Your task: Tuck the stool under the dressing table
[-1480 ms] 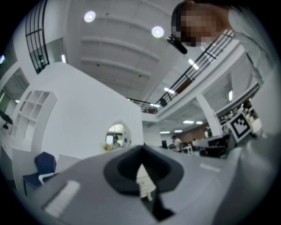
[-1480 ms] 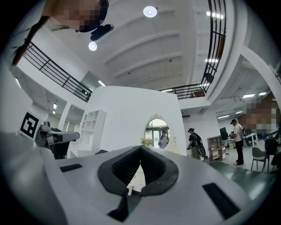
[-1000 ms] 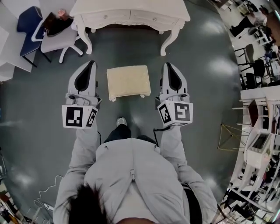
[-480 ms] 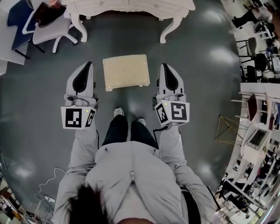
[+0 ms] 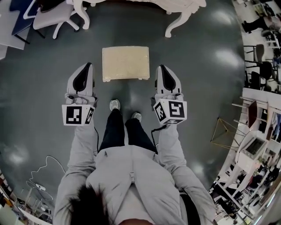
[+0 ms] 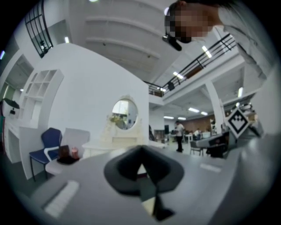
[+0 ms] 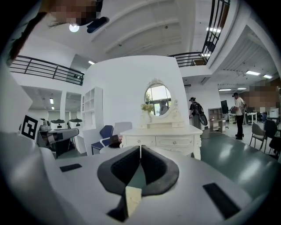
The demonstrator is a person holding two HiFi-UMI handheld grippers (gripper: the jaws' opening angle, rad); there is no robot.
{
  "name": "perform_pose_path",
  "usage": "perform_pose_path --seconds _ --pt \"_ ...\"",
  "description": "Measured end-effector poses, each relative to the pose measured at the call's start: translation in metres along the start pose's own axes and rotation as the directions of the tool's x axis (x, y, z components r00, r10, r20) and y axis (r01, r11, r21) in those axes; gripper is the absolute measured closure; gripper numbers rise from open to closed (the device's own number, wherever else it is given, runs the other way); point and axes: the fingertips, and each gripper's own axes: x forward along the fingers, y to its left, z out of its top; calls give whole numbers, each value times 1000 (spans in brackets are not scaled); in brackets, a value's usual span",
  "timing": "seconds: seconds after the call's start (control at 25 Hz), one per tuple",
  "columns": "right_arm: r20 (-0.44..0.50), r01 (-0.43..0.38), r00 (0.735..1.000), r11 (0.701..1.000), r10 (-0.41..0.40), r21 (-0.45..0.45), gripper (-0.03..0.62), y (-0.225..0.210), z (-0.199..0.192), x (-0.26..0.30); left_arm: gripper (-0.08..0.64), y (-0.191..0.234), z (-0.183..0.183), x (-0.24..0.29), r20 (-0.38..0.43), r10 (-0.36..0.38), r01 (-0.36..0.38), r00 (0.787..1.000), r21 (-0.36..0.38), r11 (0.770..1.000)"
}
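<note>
The stool (image 5: 125,63), with its pale cream top, stands upright on the glossy grey floor (image 5: 206,70). It is out in the open and not tucked in. The white dressing table (image 7: 160,131) is beyond the stool and clearly apart from it. The left gripper (image 5: 87,66) is just beside the stool's left edge and the right gripper (image 5: 161,67) just beside its right edge. Neither touches the stool. Each gripper's own view shows its jaws pressed together with nothing between them. The person's two shoes (image 5: 114,104) are on the near side of the stool, close behind it. Beyond the stool, the dressing table's two front drawers (image 7: 174,141) are shut, so what they hold cannot be seen. On the tabletop an oval mirror (image 7: 157,100) stands with a white vase (image 7: 146,115) next to it, and yellowish flowers (image 7: 147,107) sit in the vase. Further beyond the stool and to its left are a grey chair (image 5: 50,21) and a blue chair (image 5: 19,13). A dark object (image 7: 115,139) lies on the grey chair's seat, too small to identify.
</note>
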Motion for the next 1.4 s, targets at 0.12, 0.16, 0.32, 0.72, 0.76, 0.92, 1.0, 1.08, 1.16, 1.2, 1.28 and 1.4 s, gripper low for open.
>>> perform_pose_path --seconds 0.12,0.16,0.32,0.72,0.76,0.92,1.0,1.08,1.16,1.2,1.28,1.4 --pt "-33 -19 999 1000 19 12 575 -7 -21 -2 555 -10 -19 -5 -25 21 -22 999 -29 999" --pt "-44 -24 999 1000 25 16 574 -9 -28 -3 555 -14 -25 -8 -30 25 -27 999 -39 999" --pt "-79 -48 996 998 50 33 565 -16 -59 -5 554 -33 -54 -14 -67 28 -31 997 -49 998" --pt "-175 -99 979 993 108 60 546 -33 -147 -3 541 -65 -144 -28 -183 66 -79 981 -65 995" --pt "-183 -101 977 993 111 63 543 -35 -157 -3 536 -66 -153 -29 -192 72 -86 979 -65 994" --pt "-216 -105 969 991 119 79 520 -40 -197 1 520 -67 -191 -34 -232 89 -108 969 -69 992" --pt "-230 -109 965 990 127 90 503 -40 -217 3 515 -66 -210 -36 -251 94 -116 963 -72 991" --pt "-243 -122 960 988 142 95 485 -41 -235 7 509 -67 -228 -36 -267 97 -121 959 -74 990" --pt "-257 -141 953 986 160 90 453 -42 -254 12 500 -66 -249 -34 -286 101 -127 953 -74 989" --pt "-266 -150 949 985 167 86 437 -42 -264 15 493 -66 -260 -34 -296 104 -130 950 -73 989" --pt "-281 -162 943 983 179 80 417 -41 -284 19 479 -64 -281 -35 -316 108 -136 943 -69 988" --pt "-299 -178 935 981 192 73 394 -41 -310 24 459 -58 -312 -37 -335 121 -153 934 -72 986"
